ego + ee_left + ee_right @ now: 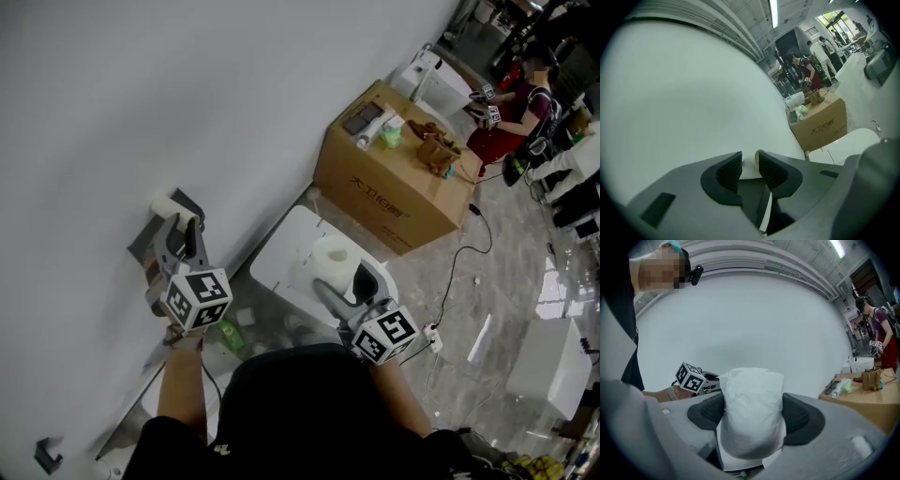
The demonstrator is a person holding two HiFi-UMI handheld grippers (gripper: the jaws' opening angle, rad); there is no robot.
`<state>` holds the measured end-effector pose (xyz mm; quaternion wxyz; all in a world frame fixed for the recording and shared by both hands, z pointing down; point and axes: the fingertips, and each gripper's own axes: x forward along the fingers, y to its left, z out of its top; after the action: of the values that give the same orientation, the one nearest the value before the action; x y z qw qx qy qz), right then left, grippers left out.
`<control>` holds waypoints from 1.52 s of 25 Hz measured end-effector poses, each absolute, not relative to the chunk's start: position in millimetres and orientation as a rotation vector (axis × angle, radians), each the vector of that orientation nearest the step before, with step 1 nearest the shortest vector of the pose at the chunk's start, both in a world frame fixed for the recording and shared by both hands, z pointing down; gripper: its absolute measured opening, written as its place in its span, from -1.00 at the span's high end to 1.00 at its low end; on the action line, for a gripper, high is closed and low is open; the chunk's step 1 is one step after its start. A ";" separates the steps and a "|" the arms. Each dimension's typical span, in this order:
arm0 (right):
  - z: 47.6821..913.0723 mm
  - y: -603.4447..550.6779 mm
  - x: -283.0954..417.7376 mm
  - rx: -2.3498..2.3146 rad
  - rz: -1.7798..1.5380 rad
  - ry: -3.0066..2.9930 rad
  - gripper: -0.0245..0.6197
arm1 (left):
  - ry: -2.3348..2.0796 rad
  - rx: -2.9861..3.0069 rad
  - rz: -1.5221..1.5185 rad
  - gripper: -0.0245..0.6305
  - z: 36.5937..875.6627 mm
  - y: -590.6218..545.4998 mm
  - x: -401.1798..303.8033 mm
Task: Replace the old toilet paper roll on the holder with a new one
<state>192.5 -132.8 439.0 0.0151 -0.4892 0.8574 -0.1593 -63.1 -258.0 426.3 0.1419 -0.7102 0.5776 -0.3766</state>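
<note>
A grey paper holder [148, 246] is fixed on the white wall, with a short white roller [170, 202] at its top. My left gripper [185, 236] reaches up to the holder just below that roller. In the left gripper view its pads [729, 171] stand a narrow gap apart. A cream rounded end [756, 161] shows just beyond them, not pinched. My right gripper [345, 283] is lower right, shut on a new white toilet paper roll [334, 258]. In the right gripper view the roll [752, 399] fills the space between both pads of that gripper [752, 420].
A white toilet [281, 255] stands under the right gripper. Behind it a cardboard box [394, 187] carries bottles and a brown object. A seated person [525, 103] is at the far right. A cable and power strip [435, 337], a white box [548, 364] and a green bottle [231, 337] lie on the floor.
</note>
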 end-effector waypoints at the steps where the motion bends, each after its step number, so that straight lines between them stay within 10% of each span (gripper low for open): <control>1: 438.6 -132.3 193.2 -1.520 -0.496 2.668 -0.22 | 1.686 -2.046 -1.085 0.58 423.7 -257.3 -64.1; 38: 436.7 -127.2 153.7 -1.325 -0.499 2.778 -0.22 | 1.871 -2.059 -0.770 0.84 362.9 -201.6 -125.6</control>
<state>153.7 -127.2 436.7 0.0118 -0.4248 0.8910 -0.1601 -125.6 -201.6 362.9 0.1270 -0.7075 0.6429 -0.2647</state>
